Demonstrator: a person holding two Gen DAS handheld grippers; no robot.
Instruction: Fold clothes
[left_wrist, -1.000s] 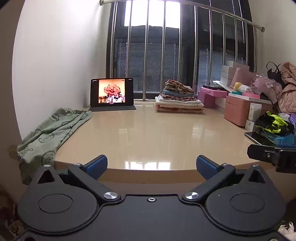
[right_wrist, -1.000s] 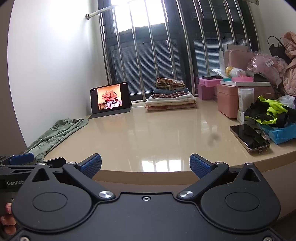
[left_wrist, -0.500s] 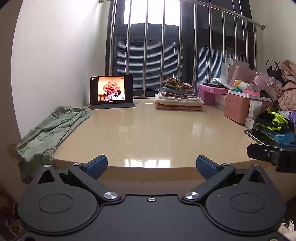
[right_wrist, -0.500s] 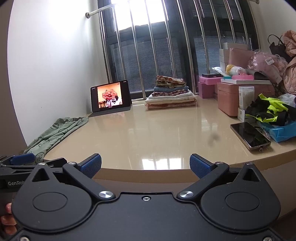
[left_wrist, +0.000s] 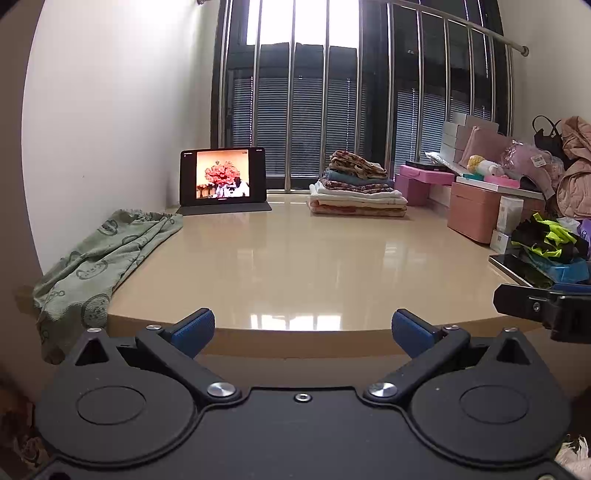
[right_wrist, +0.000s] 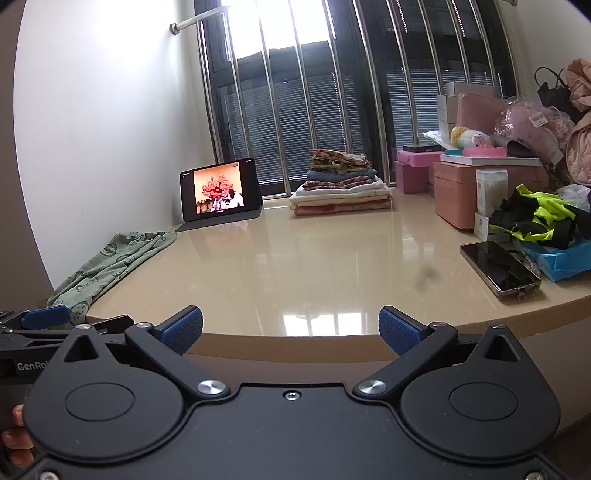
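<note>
Beige table (left_wrist: 314, 258) holds crumpled green garment (left_wrist: 99, 258).

Home room: barred window (left_wrist: 332, 110); below it, folded laundry stack (left_wrist: 358, 188), tablet (left_wrist: 223, 177), pink storage boxes (left_wrist: 476, 210) to its right.

Your left wrist camera sat low, just short of the near edge of the bench (left_wrist: 303, 258), and faced straight across it toward the barred window (left_wrist: 332, 96). Your right wrist camera sat beside it to the right, at much the same height and nearness, turned slightly leftward. Both views shared the tablet (left_wrist: 223, 177) (right_wrist: 219, 194), the folded stack (left_wrist: 356, 190) (right_wrist: 341, 188) and the green cloth (left_wrist: 99, 258) (right_wrist: 114, 260). Each camera caught the edge of the other tool.
</note>
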